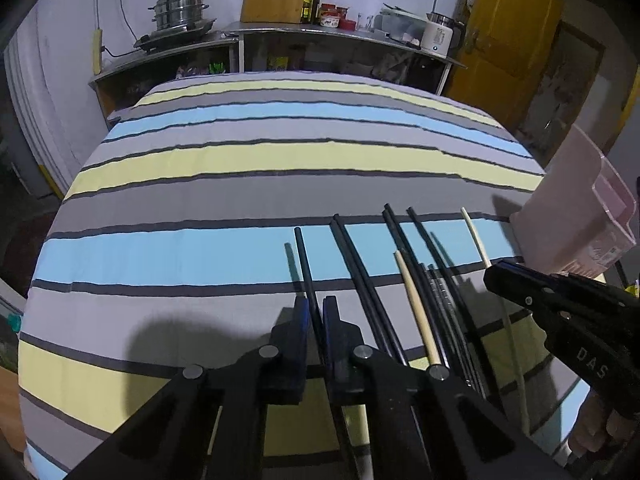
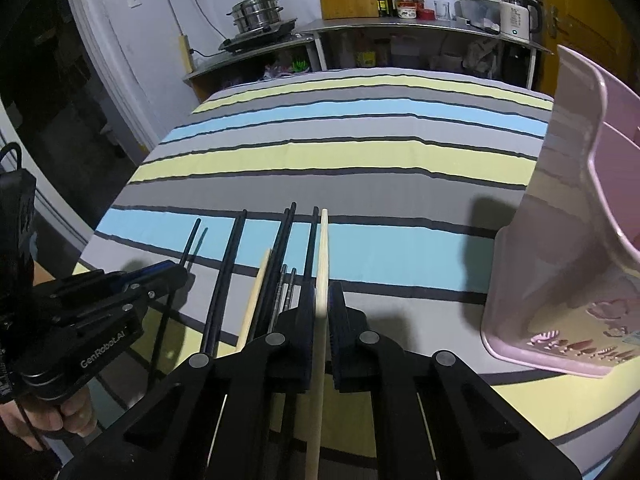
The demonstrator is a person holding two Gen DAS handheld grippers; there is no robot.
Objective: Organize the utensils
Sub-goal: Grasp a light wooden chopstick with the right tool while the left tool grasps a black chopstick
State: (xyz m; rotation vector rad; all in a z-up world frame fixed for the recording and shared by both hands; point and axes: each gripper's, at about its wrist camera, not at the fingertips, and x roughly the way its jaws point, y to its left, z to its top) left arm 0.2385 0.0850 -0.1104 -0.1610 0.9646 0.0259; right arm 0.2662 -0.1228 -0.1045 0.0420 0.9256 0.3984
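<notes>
My left gripper (image 1: 315,300) is shut on a single black chopstick (image 1: 304,256), which points away over the striped cloth (image 1: 240,200). To its right lie several more chopsticks: black ones (image 1: 360,264), a pale wooden one (image 1: 416,312) and thin metal ones (image 1: 438,292). My right gripper (image 2: 322,286) is shut on another pale wooden chopstick (image 2: 324,240) at the right end of that row. Each gripper shows in the other's view: the right gripper (image 1: 494,270) at the right, the left gripper (image 2: 180,274) at the left. A pink utensil holder (image 2: 560,220) stands to the right.
The pink holder (image 1: 580,208) sits near the table's right edge. Beyond the table's far edge is a steel counter (image 2: 400,26) with a stacked pot (image 2: 256,12), bottles and a white kettle (image 2: 516,16). A yellow door (image 1: 520,40) is at the back right.
</notes>
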